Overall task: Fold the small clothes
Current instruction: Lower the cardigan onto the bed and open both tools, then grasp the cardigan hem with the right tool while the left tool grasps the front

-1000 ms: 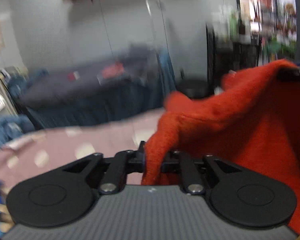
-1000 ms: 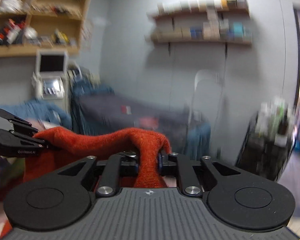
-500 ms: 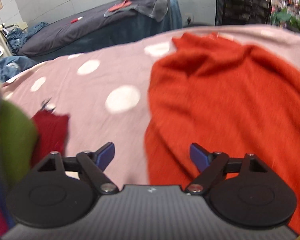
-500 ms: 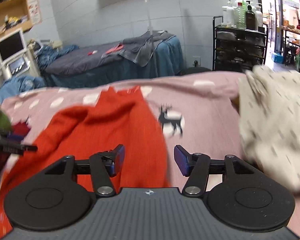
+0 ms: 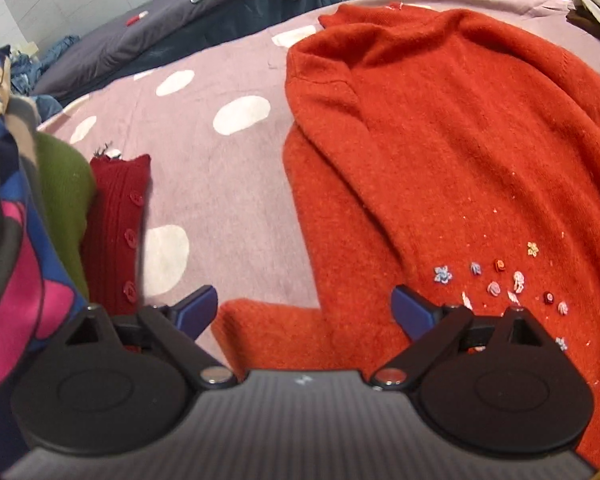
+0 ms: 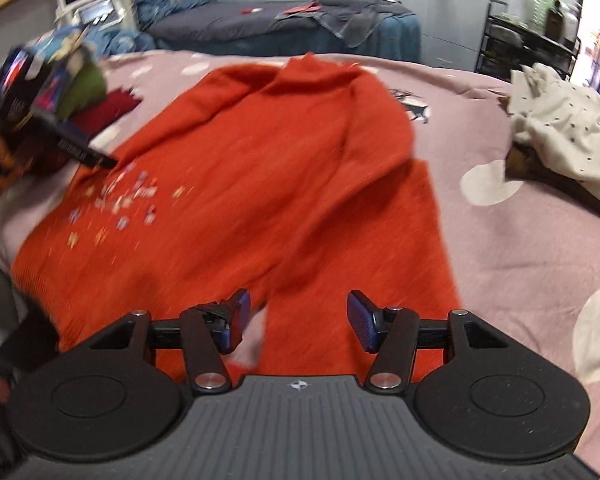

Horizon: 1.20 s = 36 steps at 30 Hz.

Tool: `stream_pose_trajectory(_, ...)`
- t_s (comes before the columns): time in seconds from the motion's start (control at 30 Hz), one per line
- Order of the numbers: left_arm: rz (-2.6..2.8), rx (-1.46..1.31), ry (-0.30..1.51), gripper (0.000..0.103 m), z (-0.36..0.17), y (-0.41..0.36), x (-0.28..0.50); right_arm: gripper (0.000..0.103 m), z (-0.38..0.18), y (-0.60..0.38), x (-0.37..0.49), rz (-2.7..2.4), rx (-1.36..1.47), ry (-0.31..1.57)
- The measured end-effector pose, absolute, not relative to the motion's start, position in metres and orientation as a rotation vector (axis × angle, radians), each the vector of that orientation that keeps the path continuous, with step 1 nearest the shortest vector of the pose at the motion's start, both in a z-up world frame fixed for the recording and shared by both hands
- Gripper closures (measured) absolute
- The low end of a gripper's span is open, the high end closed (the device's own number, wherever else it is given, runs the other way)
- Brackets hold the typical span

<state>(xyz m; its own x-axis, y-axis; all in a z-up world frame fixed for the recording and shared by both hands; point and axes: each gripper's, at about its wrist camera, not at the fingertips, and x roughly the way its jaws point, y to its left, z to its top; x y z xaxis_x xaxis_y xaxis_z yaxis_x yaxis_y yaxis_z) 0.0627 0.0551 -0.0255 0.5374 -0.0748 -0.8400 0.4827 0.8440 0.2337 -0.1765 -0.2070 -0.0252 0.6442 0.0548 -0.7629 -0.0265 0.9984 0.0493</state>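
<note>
I see a pink spotted bedspread point(image 5: 228, 184), a dark bed point(image 6: 260, 24) behind. My orange sweater point(image 5: 440, 152) lies spread flat; left gripper point(image 5: 304, 312) and right gripper point(image 6: 299, 316) gape, holding nothing.

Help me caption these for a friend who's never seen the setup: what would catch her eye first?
The big orange sweater spread flat across the pink polka-dot bedspread, with small sewn flowers near its lower edge. To its left sits a pile of folded clothes, dark red and green. Both the left claw and right claw hover open over the sweater.
</note>
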Motion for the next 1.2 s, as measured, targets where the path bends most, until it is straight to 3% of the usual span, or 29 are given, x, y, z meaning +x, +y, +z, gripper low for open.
stream_pose_trajectory(0.07,-0.338,0.466,0.944,0.018,-0.028,0.053,0.061,0.014,-0.036,-0.199,-0.177,0.026,0.002,0.879)
stream_pose_trajectory(0.1,-0.349,0.454,0.945,0.034,-0.029,0.052,0.059,0.02,-0.042,-0.195,-0.175,0.006,-0.026,0.891)
stream_pose_trajectory(0.13,-0.356,0.442,0.951,0.049,-0.03,0.05,0.058,0.032,-0.047,-0.192,-0.172,-0.018,-0.058,0.9)
stream_pose_trajectory(0.17,-0.358,0.434,0.951,0.056,-0.03,0.048,0.057,0.043,-0.051,-0.189,-0.171,-0.049,-0.092,0.901)
stream_pose_trajectory(0.23,-0.341,0.453,0.942,0.095,-0.032,0.044,0.055,0.073,-0.052,-0.189,-0.171,-0.086,-0.113,0.885)
stream_pose_trajectory(0.3,-0.312,0.479,0.918,0.097,-0.031,0.044,0.054,0.092,-0.048,-0.196,-0.172,-0.1,-0.101,0.871)
stream_pose_trajectory(0.4,-0.258,0.441,0.891,0.102,-0.021,0.054,0.061,0.093,-0.034,-0.215,-0.18,-0.178,-0.105,0.807)
stream_pose_trajectory(0.57,-0.246,0.365,0.873,0.097,0.004,0.073,0.074,0.093,-0.004,-0.267,-0.188,-0.341,-0.083,0.717)
stream_pose_trajectory(0.6,-0.284,0.323,0.892,0.084,0.008,0.075,0.074,0.094,0.0,-0.276,-0.189,-0.371,-0.083,0.7)
stream_pose_trajectory(0.63,-0.306,0.282,0.913,0.053,0.01,0.076,0.072,0.094,0.003,-0.283,-0.189,-0.402,-0.088,0.685)
stream_pose_trajectory(0.7,-0.354,0.269,0.944,0.015,0.009,0.073,0.066,0.094,0.009,-0.296,-0.187,-0.457,-0.108,0.662)
stream_pose_trajectory(0.83,-0.377,0.352,0.972,0.011,-0.004,0.061,0.054,0.094,0.019,-0.317,-0.181,-0.545,-0.11,0.608)
stream_pose_trajectory(0.87,-0.375,0.364,0.983,0.012,-0.009,0.059,0.053,0.094,0.019,-0.321,-0.178,-0.562,-0.112,0.604)
stream_pose_trajectory(0.9,-0.366,0.372,0.996,0.02,-0.015,0.058,0.054,0.093,0.019,-0.324,-0.175,-0.572,-0.107,0.598)
stream_pose_trajectory(0.93,-0.369,0.362,1.009,0.046,-0.02,0.058,0.055,0.093,0.018,-0.326,-0.172,-0.568,-0.093,0.599)
stream_pose_trajectory(1.03,-0.393,0.222,1.055,0.094,-0.027,0.065,0.067,0.093,0.016,-0.318,-0.165,-0.532,-0.101,0.612)
stream_pose_trajectory(1.2,-0.206,0.225,0.901,0.099,0.004,0.081,0.085,0.093,0.015,-0.314,-0.165,-0.547,-0.142,0.626)
